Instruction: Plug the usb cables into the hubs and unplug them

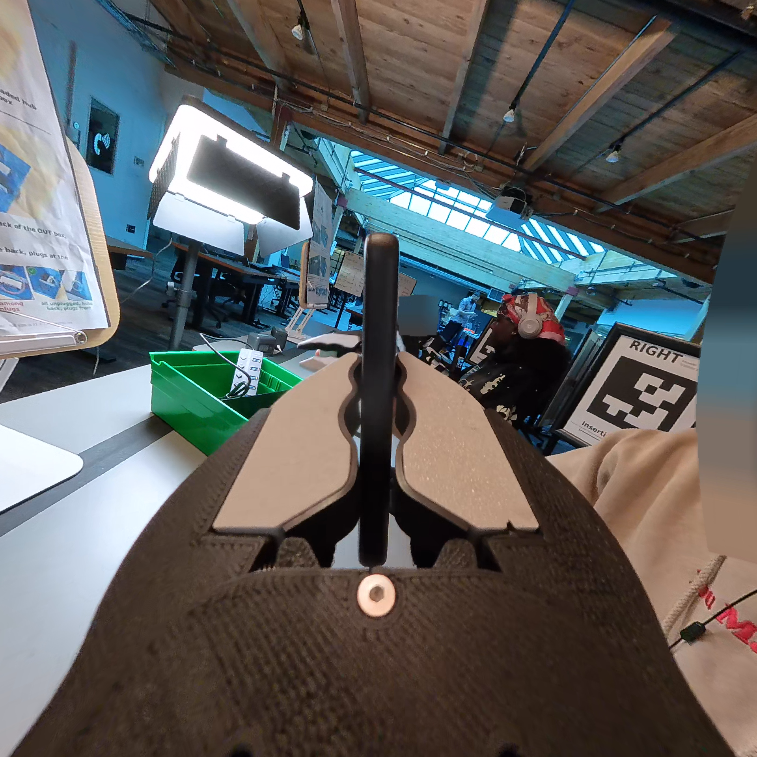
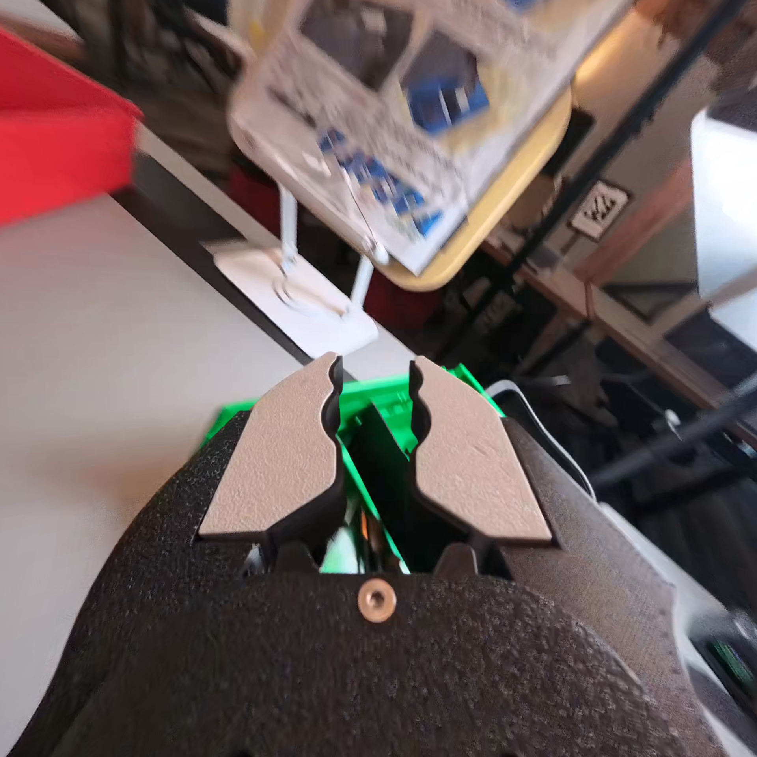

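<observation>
My left gripper (image 1: 379, 364) is shut on a thin black slab (image 1: 381, 286), seen edge-on and standing upright between the fingers above the table; I see no ports or cable on it. Behind it a green bin (image 1: 192, 393) holds a white USB hub (image 1: 247, 370) with blue ports and a black cable. My right gripper (image 2: 375, 364) is open and empty, hovering over the green bin (image 2: 360, 393); the view is blurred. Grey fingers beyond the bin in the left wrist view (image 1: 327, 342) look like the right gripper.
A red bin (image 2: 53, 131) sits at the far left of the white table (image 2: 102, 327). An instruction sheet on a white stand (image 1: 45, 205) stands at the table's back edge, also in the right wrist view (image 2: 389, 123). A person's cream sleeve (image 1: 639, 512) is close on the right. A lit lamp panel (image 1: 229, 180) stands behind.
</observation>
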Motion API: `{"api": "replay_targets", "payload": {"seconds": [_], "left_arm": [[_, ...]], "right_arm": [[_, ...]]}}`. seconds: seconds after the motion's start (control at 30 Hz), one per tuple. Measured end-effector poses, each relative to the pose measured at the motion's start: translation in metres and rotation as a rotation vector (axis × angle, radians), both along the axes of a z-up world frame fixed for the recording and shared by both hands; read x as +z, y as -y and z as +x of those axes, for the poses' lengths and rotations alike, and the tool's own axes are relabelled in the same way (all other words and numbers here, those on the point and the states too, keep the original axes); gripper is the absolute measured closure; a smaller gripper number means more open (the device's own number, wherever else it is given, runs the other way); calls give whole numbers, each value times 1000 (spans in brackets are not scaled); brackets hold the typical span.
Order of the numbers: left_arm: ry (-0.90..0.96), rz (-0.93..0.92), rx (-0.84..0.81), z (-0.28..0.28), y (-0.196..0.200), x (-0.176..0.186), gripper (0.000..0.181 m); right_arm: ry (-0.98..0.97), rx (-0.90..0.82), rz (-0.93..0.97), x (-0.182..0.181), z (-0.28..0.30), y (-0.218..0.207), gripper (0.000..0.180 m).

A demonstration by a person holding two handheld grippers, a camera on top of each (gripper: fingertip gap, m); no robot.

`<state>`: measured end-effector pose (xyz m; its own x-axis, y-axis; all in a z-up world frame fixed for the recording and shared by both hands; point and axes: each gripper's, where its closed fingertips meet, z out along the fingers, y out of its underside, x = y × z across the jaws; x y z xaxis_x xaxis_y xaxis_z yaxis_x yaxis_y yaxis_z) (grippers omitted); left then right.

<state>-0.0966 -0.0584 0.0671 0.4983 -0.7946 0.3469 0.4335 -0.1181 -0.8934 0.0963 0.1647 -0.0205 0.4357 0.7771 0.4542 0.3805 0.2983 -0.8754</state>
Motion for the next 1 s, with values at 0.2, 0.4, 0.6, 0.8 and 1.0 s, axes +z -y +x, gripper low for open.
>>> {"api": "replay_targets", "payload": {"seconds": [0.2,0.4,0.6,0.8,1.0], "left_arm": [[23,-43,-10,16,-12,-15,168],[53,-110,-72,46,-20,-36,168],[69,-147,-133,68,-19,-46,168],[75,-173,-163,79,-19,-52,169],[106,-199,-191,80,-20,-54,169]], "right_arm": [[-165,455,106,55,-59,125,155],[8,643,267,30,-101,206,153],[95,634,376,8,-117,219,153],[100,640,368,5,-118,220,159],[97,643,385,5,-117,221,164]]}}
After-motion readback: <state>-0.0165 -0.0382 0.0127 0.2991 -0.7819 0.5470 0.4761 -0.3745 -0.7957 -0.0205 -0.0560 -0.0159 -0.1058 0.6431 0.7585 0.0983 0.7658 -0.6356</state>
